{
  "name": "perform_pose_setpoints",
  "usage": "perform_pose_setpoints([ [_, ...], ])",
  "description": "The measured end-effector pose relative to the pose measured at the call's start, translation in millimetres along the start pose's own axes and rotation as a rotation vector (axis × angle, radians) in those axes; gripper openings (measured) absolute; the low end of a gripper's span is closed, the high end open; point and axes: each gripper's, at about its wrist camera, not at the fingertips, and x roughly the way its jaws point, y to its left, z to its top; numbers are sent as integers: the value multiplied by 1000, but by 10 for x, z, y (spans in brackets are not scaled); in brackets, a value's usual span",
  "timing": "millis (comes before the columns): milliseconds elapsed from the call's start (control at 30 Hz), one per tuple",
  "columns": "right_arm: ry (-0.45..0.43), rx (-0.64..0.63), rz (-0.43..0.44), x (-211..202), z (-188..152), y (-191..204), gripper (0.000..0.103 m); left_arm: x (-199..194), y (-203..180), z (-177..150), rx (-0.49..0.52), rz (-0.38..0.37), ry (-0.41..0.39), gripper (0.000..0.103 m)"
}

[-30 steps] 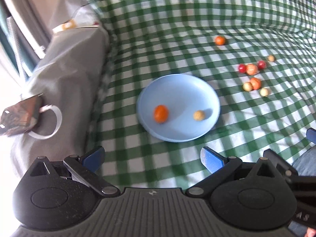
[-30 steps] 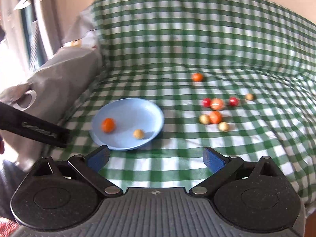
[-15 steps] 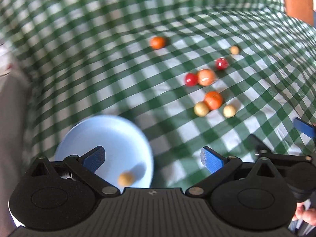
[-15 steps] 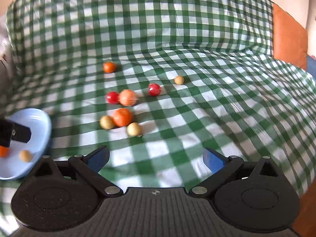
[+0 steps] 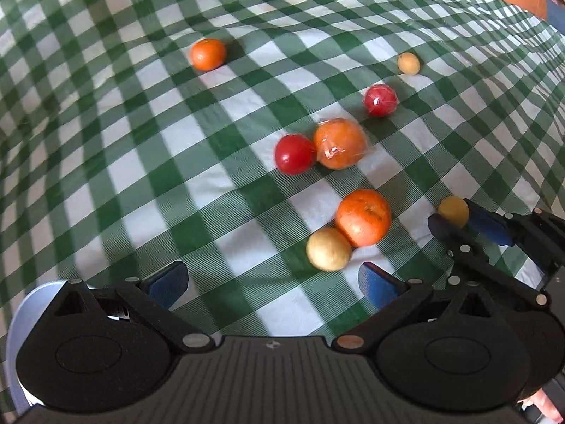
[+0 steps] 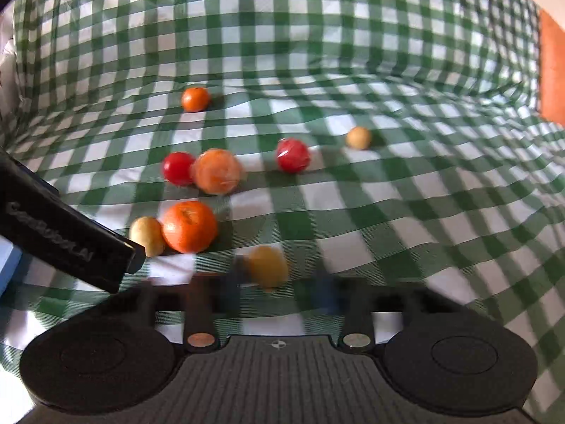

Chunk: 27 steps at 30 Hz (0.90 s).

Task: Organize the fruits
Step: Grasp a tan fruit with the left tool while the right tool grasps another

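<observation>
Several small fruits lie on the green checked cloth. My right gripper (image 6: 279, 293) has its blurred fingers narrowed around a small yellow fruit (image 6: 267, 266); in the left wrist view that fruit (image 5: 453, 211) sits between the right gripper's fingertips (image 5: 459, 224). Whether they press on it I cannot tell. My left gripper (image 5: 272, 282) is open and empty, just short of a pale yellow fruit (image 5: 328, 249) touching an orange (image 5: 363, 217). Farther off lie a wrapped orange (image 5: 339, 144), two red fruits (image 5: 294, 154) (image 5: 380, 100), another orange (image 5: 207, 54) and a small yellow fruit (image 5: 409, 63).
The blue plate's rim (image 5: 16, 321) shows at the lower left, behind my left gripper. The left gripper's black body (image 6: 67, 236) crosses the left of the right wrist view. An orange cushion (image 6: 552, 70) stands at the far right edge.
Both grippers moved right and forward, from the plate to the fruit cluster. The right gripper's fingers narrowed from wide open around the small yellow fruit. The left stayed open.
</observation>
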Motion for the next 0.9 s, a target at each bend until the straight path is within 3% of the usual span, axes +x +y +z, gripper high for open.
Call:
perform_pose_setpoints([
  [133,-7,26,-35,4,-17,-50,26,59,-45,67,-12,-27,0,94],
  [167,-9,24,-37,6,-18,-47,26,74,-54,77,-18,-42,7,87],
  [200,-11,20,-39,8,-26,-47,26,64,-61,75,-23,-63,11,72],
  [233,-14,17,-41,14,-28,-47,27,64,-75,77,-23,-72,16,69],
  [267,-18,13,-45,23,-32,-48,30,45,-98,73,-13,-70,5,58],
  [300,-22,9,-50,31,-31,-41,30,27,-117,69,4,-82,0,36],
  [333,-25,8,-53,42,-28,-41,30,12,-123,71,13,-92,1,30],
  [467,-34,32,-45,61,-4,-92,26,-97,-68,69,-20,-72,-15,29],
  [633,-103,96,-128,-22,29,-227,26,-569,99,-51,-79,-48,-59,29],
  [733,-115,110,-156,-45,30,-268,26,-961,208,-232,-101,-17,-84,29],
  [900,-175,32,-187,-276,20,-173,26,-1615,465,-663,-158,25,-100,29],
])
